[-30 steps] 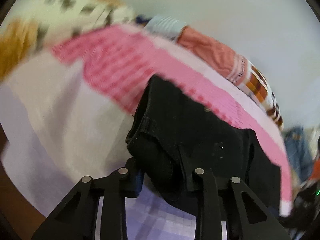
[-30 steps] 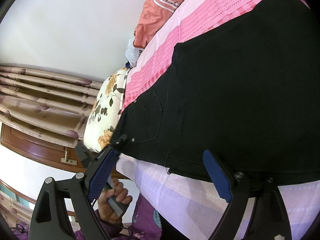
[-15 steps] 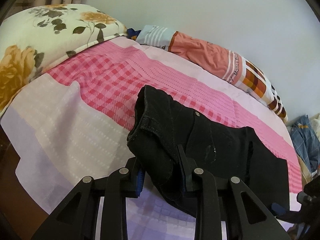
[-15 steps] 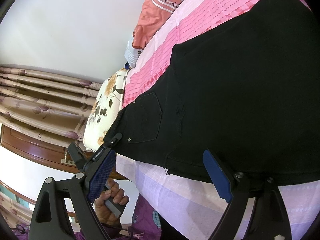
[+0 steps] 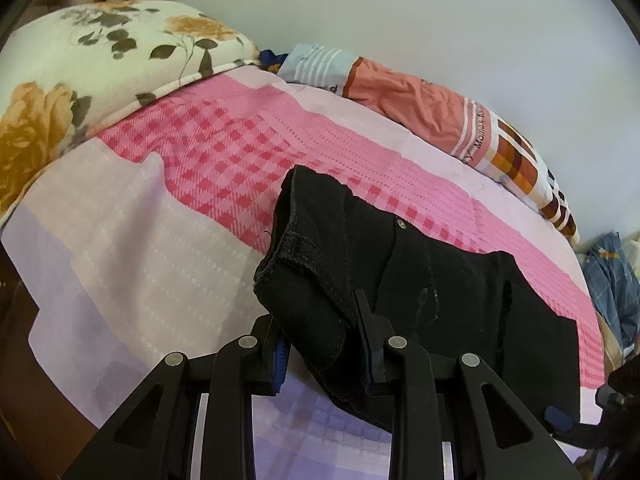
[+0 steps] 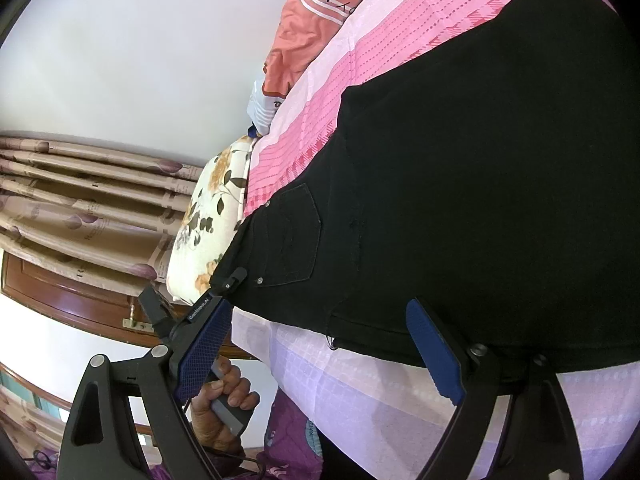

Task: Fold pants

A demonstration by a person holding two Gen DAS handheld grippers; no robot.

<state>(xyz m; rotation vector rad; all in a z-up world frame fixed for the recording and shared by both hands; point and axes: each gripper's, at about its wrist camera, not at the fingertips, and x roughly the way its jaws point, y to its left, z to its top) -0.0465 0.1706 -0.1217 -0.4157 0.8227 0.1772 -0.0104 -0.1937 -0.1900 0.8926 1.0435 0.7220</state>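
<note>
Black pants lie spread across the pink and lilac bedsheet. My left gripper is shut on a bunched corner of the waistband and holds it a little off the sheet. In the right wrist view the pants fill the right side, back pocket up. The left gripper shows there at the waist corner, with a person's hand on its handle. My right gripper stands open over the near edge of the pants, its blue pads wide apart and pressing on nothing.
A floral pillow lies at the head of the bed and an orange patterned pillow along the wall. Loose clothes pile up at the far right. A curtain and wooden headboard stand behind.
The left wrist view was blurred a second ago and is sharp and steady now. The grip on the waistband is unchanged. The right gripper has not moved.
</note>
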